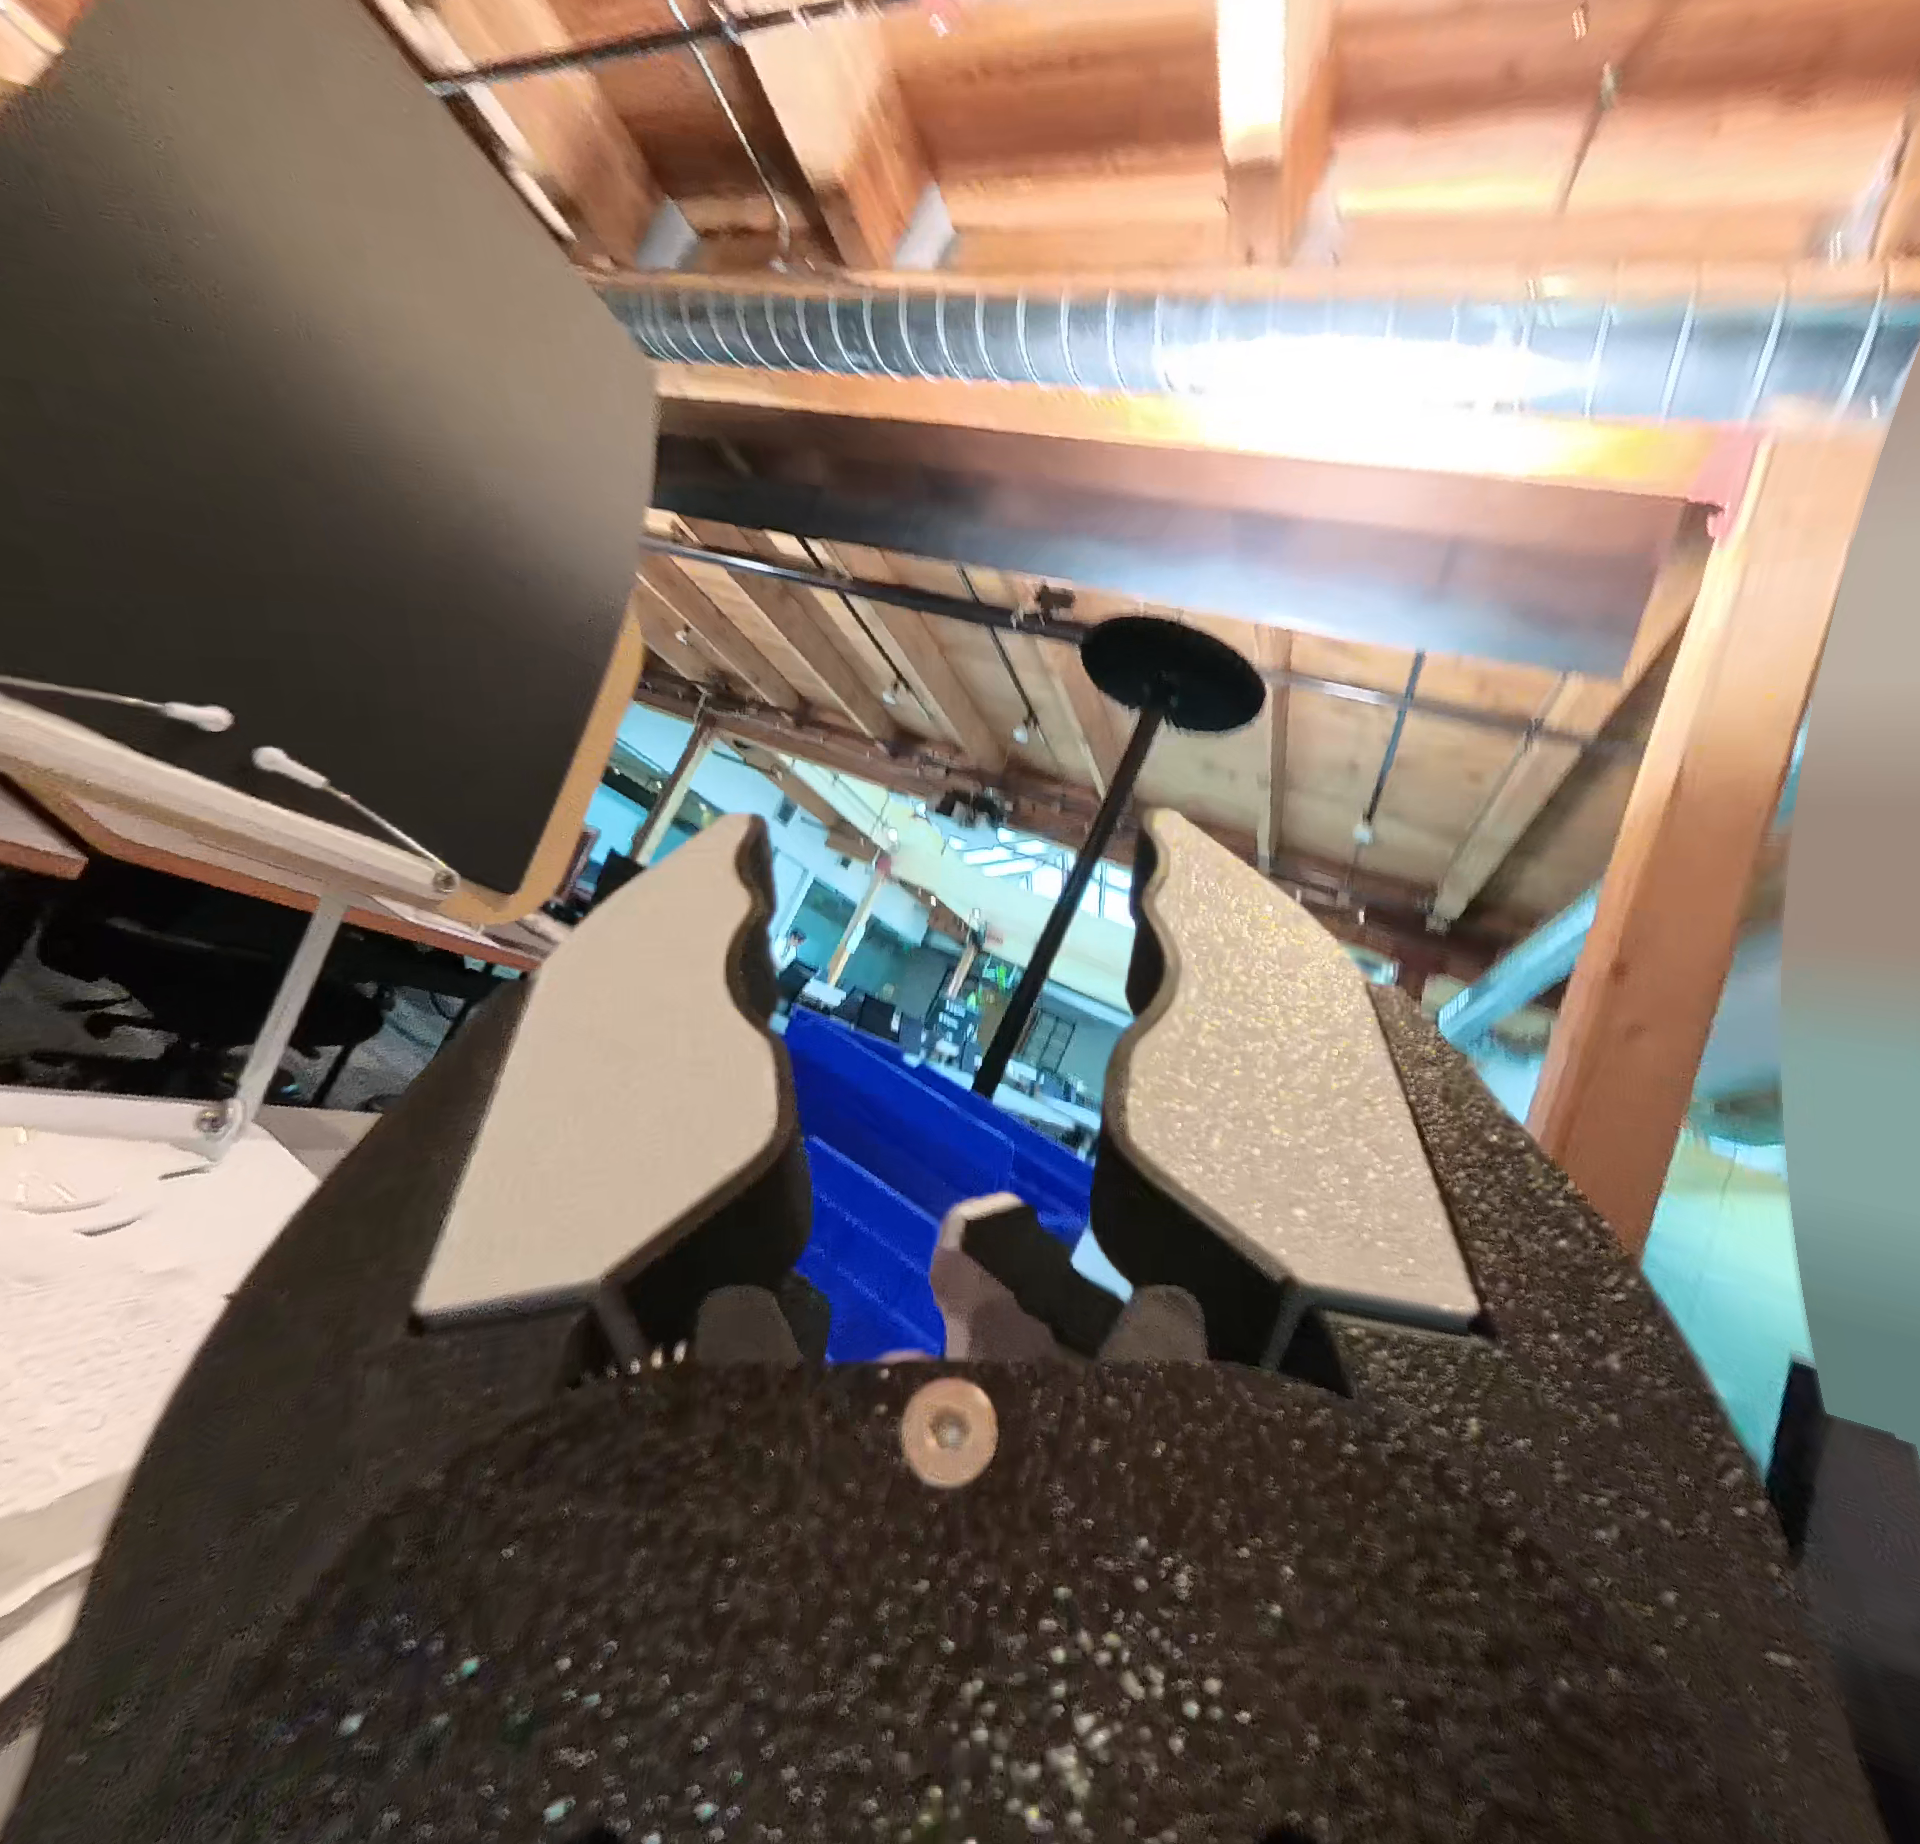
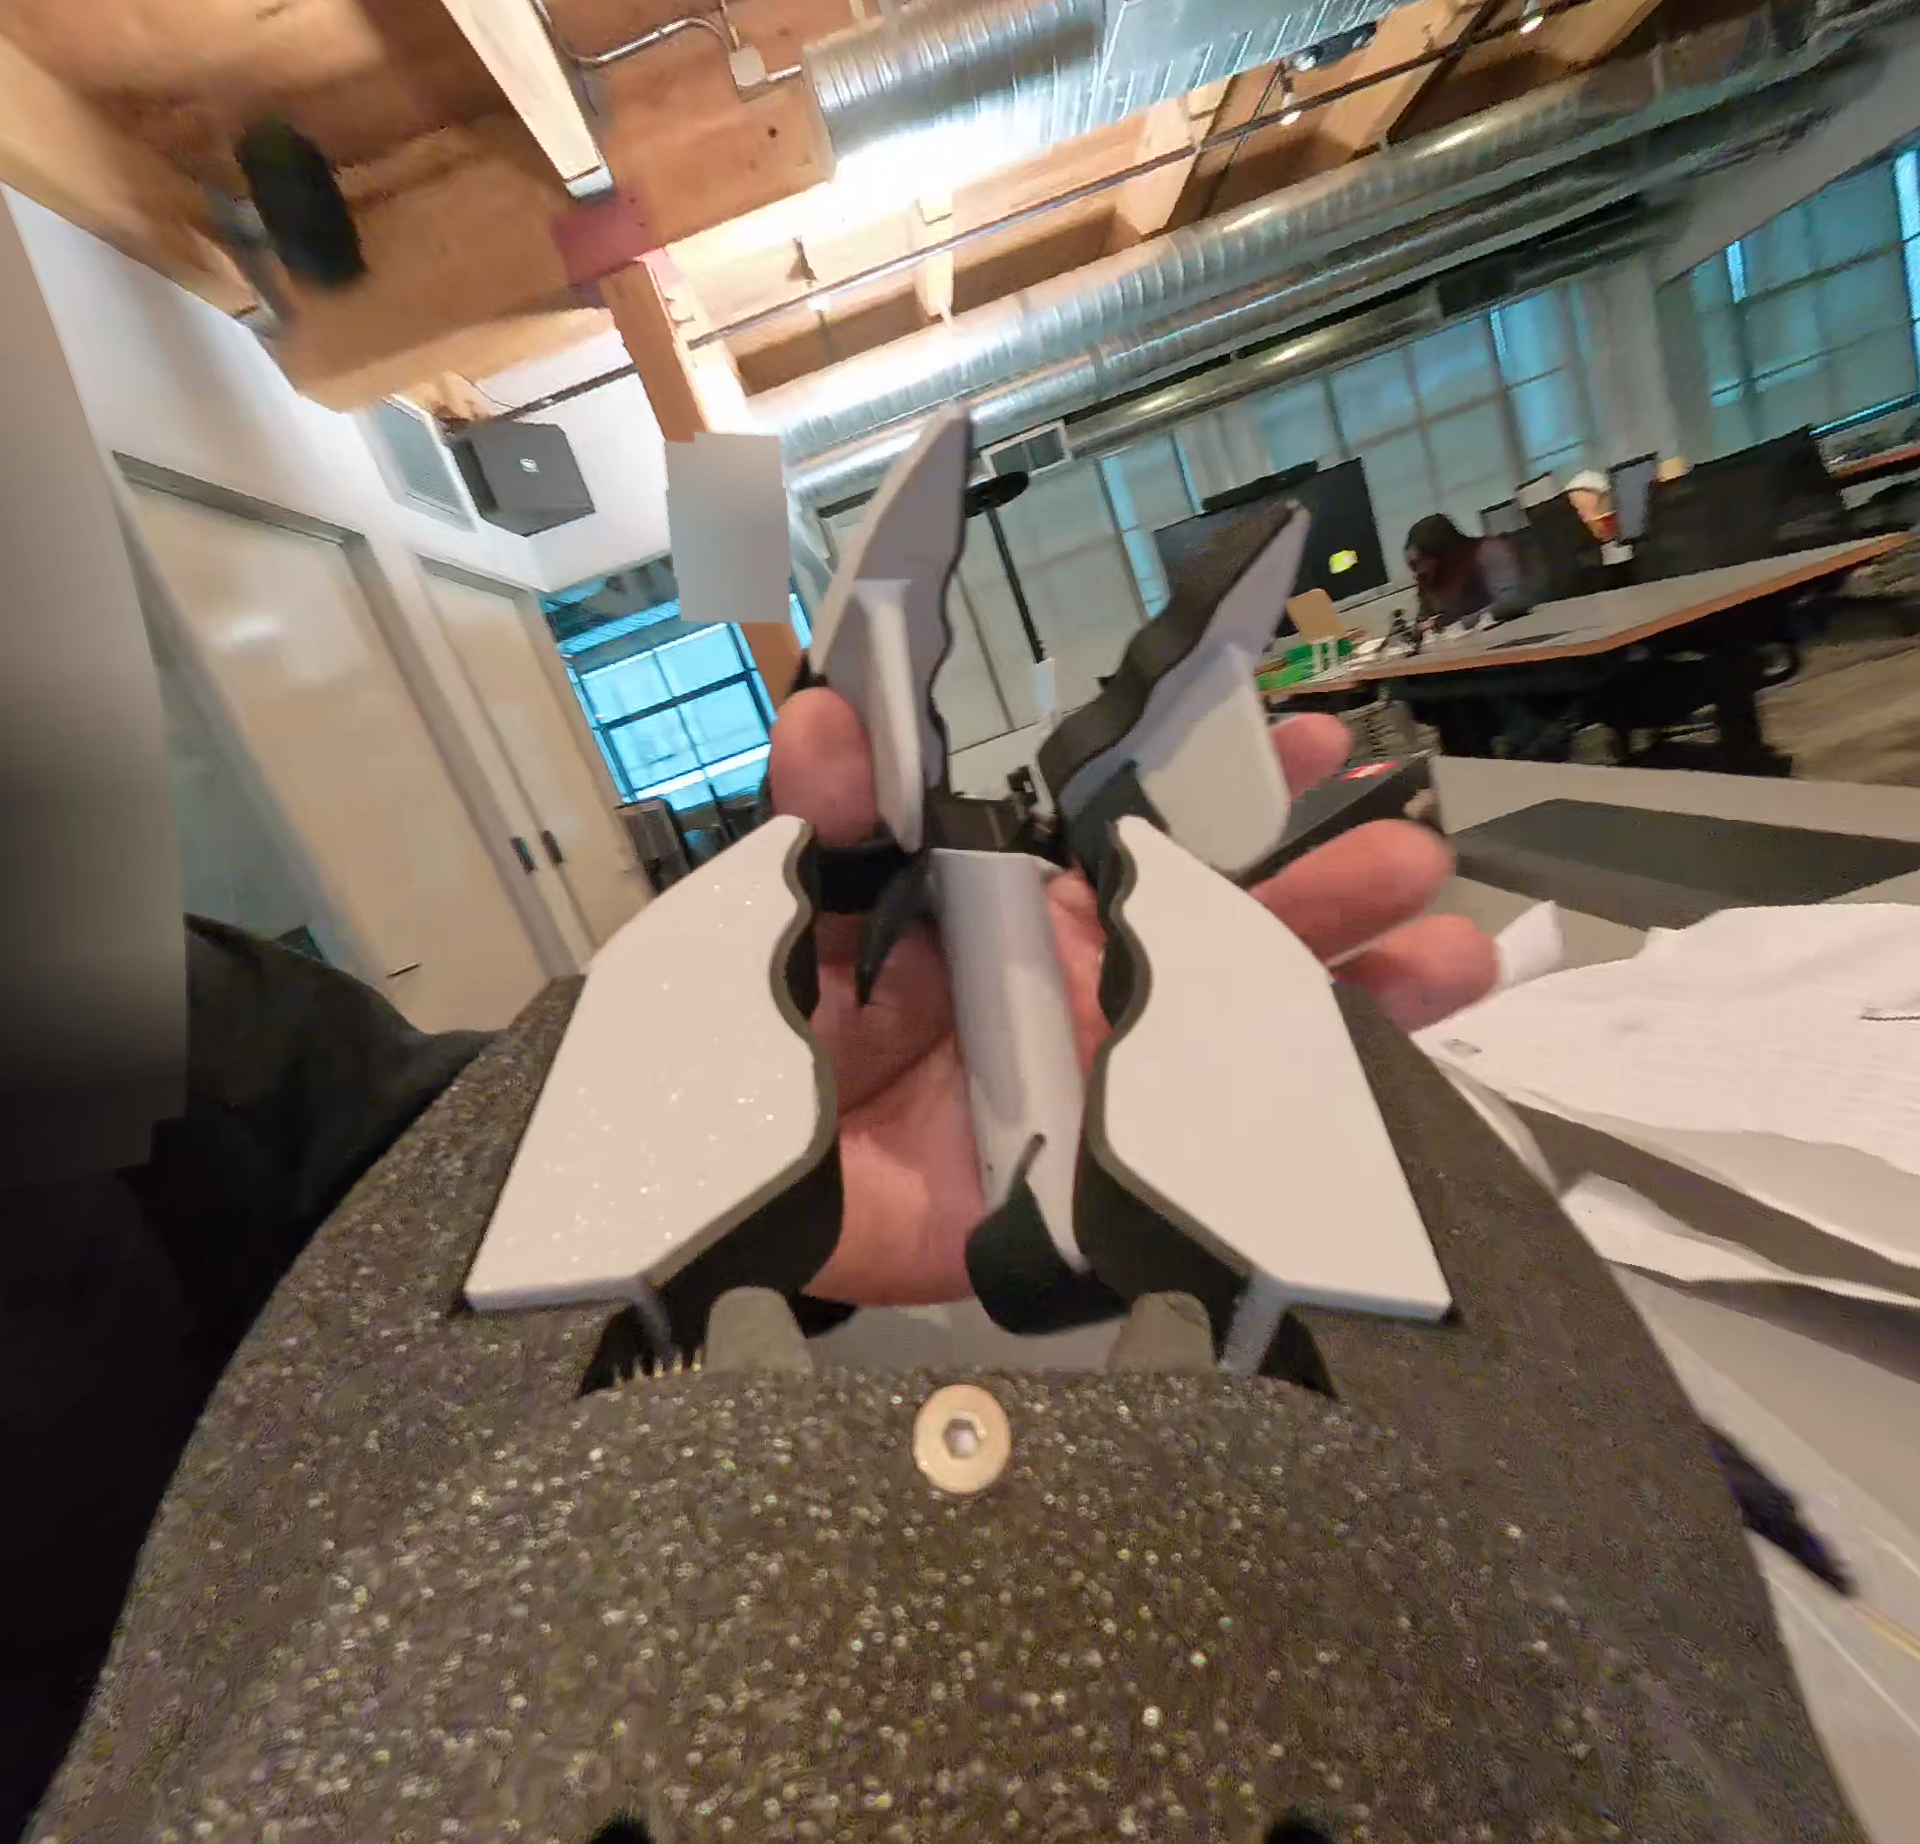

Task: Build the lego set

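Pointing up toward the wooden ceiling rather than down at any work, the left gripper (image 1: 956, 838) holds its jaws wide apart with nothing between them. Passing from left to right in its own view: a dark monitor (image 1: 260, 392) close by, a white crinkled sheet (image 1: 104, 1327) low at the edge, a blue cloth-like surface (image 1: 894, 1119) beyond the gap of the jaws, and a black pole (image 1: 1081, 859) topped with a disc rising behind it. Showing no bricks, no box and no part-built model anywhere in this view.

Turning to the right wrist view: the right gripper (image 2: 961, 833) also stands with jaws well open, gripping nothing. Just beyond them, a bare hand (image 2: 935, 1067) wrapped round the grey handle of the left gripper, whose two fingers spread upward, empty. Hard to say whether that handle touches the right jaws or only sits behind the gap. Farther right, a pile of loose white papers (image 2: 1714, 1067); impossible to tell whether any of them belongs to the set.

Judging from all this, nothing of the build done yet as far as can be seen: lego out of sight in both views, both tools raised and empty. Everything still ahead, namely finding the pieces, bringing the jaws down to them, picking up, joining.
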Demonstrator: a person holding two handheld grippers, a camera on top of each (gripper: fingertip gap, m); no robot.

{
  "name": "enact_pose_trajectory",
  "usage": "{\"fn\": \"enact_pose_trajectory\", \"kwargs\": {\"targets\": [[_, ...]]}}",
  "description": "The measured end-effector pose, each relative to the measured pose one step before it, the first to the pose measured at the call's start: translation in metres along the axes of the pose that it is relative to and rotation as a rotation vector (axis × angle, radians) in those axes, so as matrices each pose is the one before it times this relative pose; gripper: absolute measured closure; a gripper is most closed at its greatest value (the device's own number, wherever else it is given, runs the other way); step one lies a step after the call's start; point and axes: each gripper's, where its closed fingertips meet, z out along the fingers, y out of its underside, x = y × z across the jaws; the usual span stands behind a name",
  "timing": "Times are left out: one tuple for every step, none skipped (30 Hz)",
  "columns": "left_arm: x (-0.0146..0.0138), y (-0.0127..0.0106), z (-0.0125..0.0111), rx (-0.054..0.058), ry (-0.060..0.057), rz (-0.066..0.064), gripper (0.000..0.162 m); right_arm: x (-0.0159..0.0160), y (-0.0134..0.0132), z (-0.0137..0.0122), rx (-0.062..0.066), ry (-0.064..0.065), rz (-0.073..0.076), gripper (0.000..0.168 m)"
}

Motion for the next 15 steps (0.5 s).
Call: {"fn": "enact_pose_trajectory", "kwargs": {"targets": [[-0.00439,-0.00179,-0.00075,0.0245,-0.016,-0.0156,0.097,-0.00139,0.00416,0.00493,-0.0109,-0.0145,0.0146,0.119],[-0.00369,-0.00011,-0.00124,0.0011,-0.017,0.0,0.098,-0.00055,0.00466,0.00386,-0.0154,-0.0049,0.0036,0.121],[-0.00187,-0.0013,-0.0014,0.0053,-0.0066,-0.0001,0.098,0.00048,0.00413,0.00294,-0.0134,0.0056,-0.0077,0.122],[-0.00088,-0.00135,-0.00152,0.0059,-0.0025,-0.0144,0.098,0.00079,0.00149,0.00196,0.0002,0.0076,-0.0101,0.121],[-0.00057,-0.00128,-0.00126,0.0093,0.0003,-0.0163,0.098,0.00109,0.00055,0.00165,0.0024,0.007,-0.0061,0.118],[-0.00092,-0.00117,-0.0011,0.0088,-0.0028,-0.0099,0.098,-0.00037,0.00033,0.00147,-0.0012,-0.0056,0.0014,0.119],[-0.00112,-0.00126,-0.00066,0.0058,-0.0063,-0.0107,0.097,-0.0006,0.00042,0.00191,-0.0016,-0.0109,0.0079,0.119],[-0.00029,-0.00136,-0.00027,0.0035,-0.0021,-0.0191,0.096,-0.00039,0.0006,0.00163,-0.0031,-0.0143,0.0019,0.119],[0.00119,-0.00018,0.00031,-0.0031,0.004,-0.0325,0.096,-0.00007,0.00074,0.00161,-0.0076,-0.0098,0.001,0.118],[0.00248,0.00199,0.00103,-0.0177,0.0109,-0.0386,0.096,-0.00137,0.00047,0.00183,-0.0055,-0.0167,0.0111,0.118],[0.00263,0.00282,0.00122,-0.0235,0.012,-0.0415,0.096,-0.00218,-0.00078,0.00167,0.0053,-0.0204,0.0178,0.118],[0.00303,0.00098,0.0005,-0.0155,0.0139,-0.0307,0.098,-0.0023,-0.00035,0.00129,0.0065,-0.0179,0.0132,0.119],[0.00154,-0.00063,-0.00028,-0.0059,0.0035,-0.0109,0.1,-0.00111,0.00093,0.00095,-0.0002,-0.0058,0.0071,0.12],[0.00065,-0.00128,-0.00091,0.0006,-0.004,-0.0074,0.1,-0.001,0.00332,0.00107,-0.0143,-0.0016,-0.0021,0.122],[0.00121,0.0,-0.00061,-0.0035,0.0045,-0.0137,0.101,-0.00186,0.00355,0.0015,-0.0138,-0.0066,-0.0016,0.124]]}}
